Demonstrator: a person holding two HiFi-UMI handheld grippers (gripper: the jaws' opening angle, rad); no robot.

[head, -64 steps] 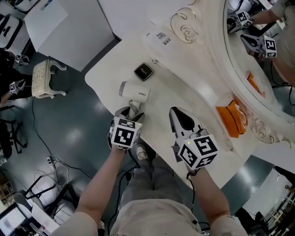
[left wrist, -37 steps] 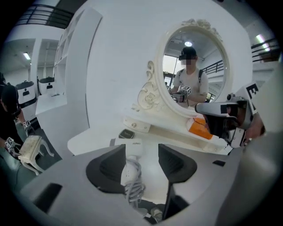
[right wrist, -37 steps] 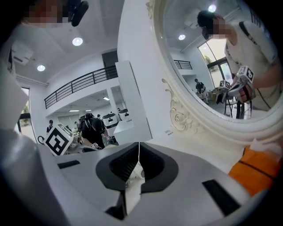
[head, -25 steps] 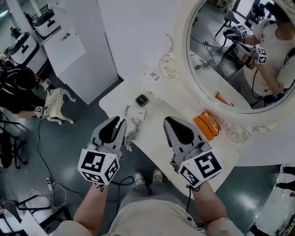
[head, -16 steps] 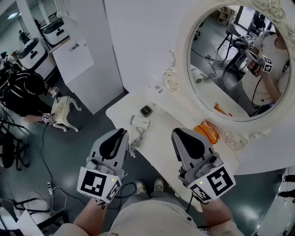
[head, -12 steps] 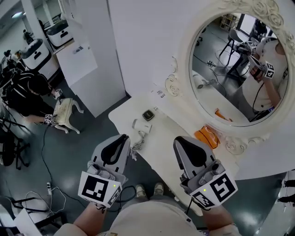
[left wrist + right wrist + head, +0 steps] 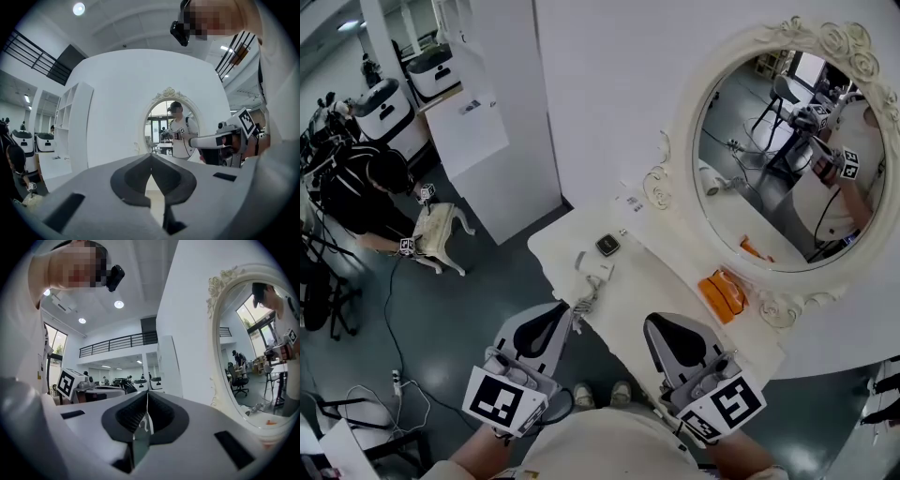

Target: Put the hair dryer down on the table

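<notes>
The left hand-held gripper point(image 7: 564, 309) is held level, off the near edge of the tabletop point(image 7: 675, 281). Its jaws are together with nothing between them. They have just been closing, which fits a grip already let go. The dryer point(image 7: 592, 267) lies on its side near the tabletop's left end, just beside a small black thing point(image 7: 607, 246). Its cord trails toward the edge and neither gripper touches it, so the task looks done. The right hand-held gripper point(image 7: 651, 323) is likewise level, shut and empty. It sits short of the things on the tabletop, probably idle because nothing is left to carry.
</notes>
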